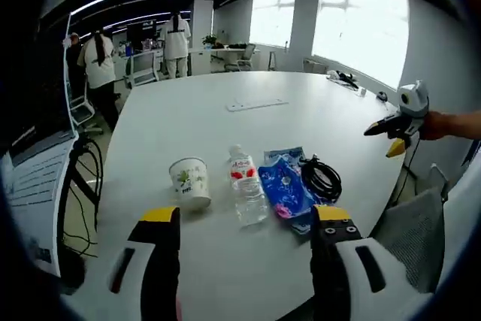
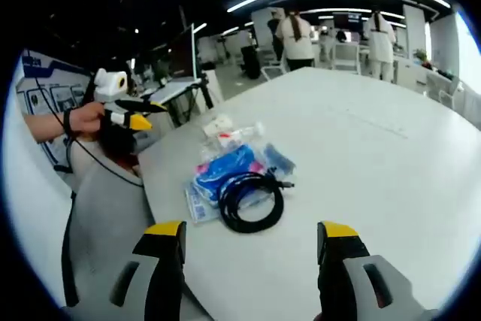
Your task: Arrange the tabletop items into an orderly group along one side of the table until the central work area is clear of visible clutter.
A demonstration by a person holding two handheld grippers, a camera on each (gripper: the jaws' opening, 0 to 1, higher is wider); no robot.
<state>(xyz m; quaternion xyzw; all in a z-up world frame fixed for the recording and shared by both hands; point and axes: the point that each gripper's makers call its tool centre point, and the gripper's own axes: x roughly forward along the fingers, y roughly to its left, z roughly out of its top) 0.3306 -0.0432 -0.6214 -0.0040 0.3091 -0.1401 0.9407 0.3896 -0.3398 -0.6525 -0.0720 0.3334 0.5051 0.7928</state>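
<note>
Clutter sits gathered at one edge of a large white table (image 1: 195, 110): a paper cup (image 1: 189, 181) lying on its side, a water bottle (image 1: 246, 189) on its side just beside it, a blue packet (image 1: 284, 186) touching the bottle, and a coiled black cable (image 1: 322, 178) resting against the packet. From the right gripper view, the cable (image 2: 252, 199) overlaps the packet (image 2: 225, 173), with the bottle (image 2: 234, 134) and cup (image 2: 218, 124) beyond.

Both claws stand wide and hold nothing. The left gripper (image 1: 244, 238) hovers over the near edge facing the row; the right gripper (image 2: 252, 249) hangs above bare tabletop near the cable.

The grouping appears largely done, with the four items in a loose line by the edge and the middle of the table mostly bare. A flat pale strip (image 1: 257, 104) lies alone toward the centre, and small objects (image 1: 344, 78) sit at the far rim; these likely remain to be tidied, along with righting the cup.
</note>
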